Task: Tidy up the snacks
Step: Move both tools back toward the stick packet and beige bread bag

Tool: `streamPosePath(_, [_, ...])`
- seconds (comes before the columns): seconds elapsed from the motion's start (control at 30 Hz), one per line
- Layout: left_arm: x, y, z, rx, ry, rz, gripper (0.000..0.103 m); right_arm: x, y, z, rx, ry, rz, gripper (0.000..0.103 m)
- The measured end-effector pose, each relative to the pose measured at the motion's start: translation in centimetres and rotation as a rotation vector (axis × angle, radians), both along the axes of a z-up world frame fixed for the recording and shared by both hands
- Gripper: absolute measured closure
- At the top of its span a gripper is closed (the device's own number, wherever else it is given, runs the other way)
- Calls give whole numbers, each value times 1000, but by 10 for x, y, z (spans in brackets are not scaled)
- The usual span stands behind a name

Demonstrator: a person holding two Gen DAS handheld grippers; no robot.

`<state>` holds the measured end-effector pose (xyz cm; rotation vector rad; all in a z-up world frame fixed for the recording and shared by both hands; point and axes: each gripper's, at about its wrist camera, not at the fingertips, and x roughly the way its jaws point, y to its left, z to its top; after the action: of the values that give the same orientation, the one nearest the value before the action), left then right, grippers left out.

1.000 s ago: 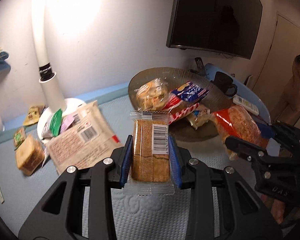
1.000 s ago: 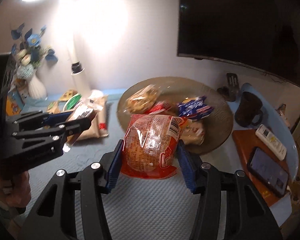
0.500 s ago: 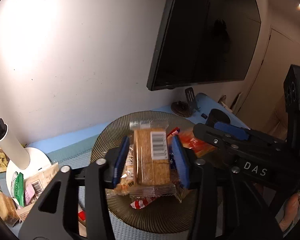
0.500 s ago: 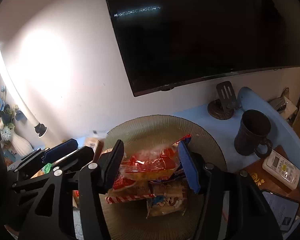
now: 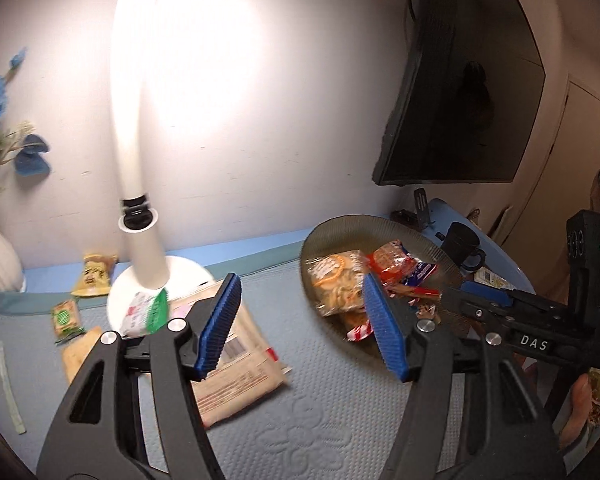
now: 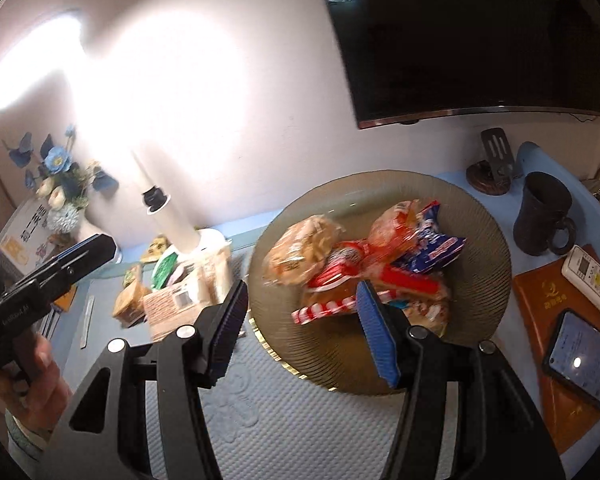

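Both my grippers are empty and spread wide: my left gripper (image 5: 300, 324) hangs over the quilted mat (image 5: 308, 408), and my right gripper (image 6: 300, 328) hangs at the near edge of the glass plate (image 6: 480, 216). On the plate a pile of snacks (image 6: 364, 256) already lies, touching each other. The things not yet organized are to the left. The nearest is the large beige packet (image 5: 236, 368), which lies flat on the mat just behind my left finger (image 5: 216, 324), with its long axis running from near right to far left. My left gripper is clearly nearer to it than the right one, so I judge the left should take it, turned to close across the short side. Farther left I see small packets (image 5: 66, 314) near the lamp base (image 5: 180, 276), and a green and white sachet (image 5: 148, 310) leaning on it. My finger hides part of the beige packet, and the blur makes the labels unreadable.
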<state>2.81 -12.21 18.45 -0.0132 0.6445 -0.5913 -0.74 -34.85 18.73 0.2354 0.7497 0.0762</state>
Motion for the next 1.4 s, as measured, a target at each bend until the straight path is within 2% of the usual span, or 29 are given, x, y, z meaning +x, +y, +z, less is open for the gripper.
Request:
streamPosePath(0.1, [-12,44,-1,-21,22,72,34,-8,42,-7,-35,10,74,46])
streamPosePath(0.2, [-23,86,-12,-40,51,131,32,-11,76,-27,-36,52,128,46])
streamPosePath(0.33, [-32,140,-41,-6,77,254,27,-13,115,-72,-75,104,170,40])
streamPosePath(0.43, [-33,171,-75,64,92,346,27,-12,132,-102,-113,117,187,40])
streamPosePath(0.53, [-32,186,-111,136,124,386,27,-11,142,-121,-178,131,174,41])
streamPosePath(0.7, [-29,192,-150,169,178,418,28,-9,139,-136,-193,152,154,40])
streamPosePath(0.8, [-31,193,-147,167,145,435,23,-8,136,-135,-191,142,131,36])
streamPosePath(0.9, [-34,188,-148,207,133,449,23,-9,136,-134,-201,139,122,36])
streamPosePath(1.0, [-39,185,-145,220,100,450,23,-10,137,-134,-210,133,122,36])
streamPosePath(1.13, [-39,185,-144,218,104,452,23,-10,140,-136,-219,142,124,36])
streamPosePath(1.3, [-39,198,-144,187,155,479,23,-7,148,-137,-237,247,186,36])
streamPosePath(1.33, [-38,199,-144,208,172,490,23,-6,149,-134,-233,266,204,36])
streamPosePath(1.4, [-38,199,-141,321,178,527,23,-1,150,-119,-211,261,222,36])
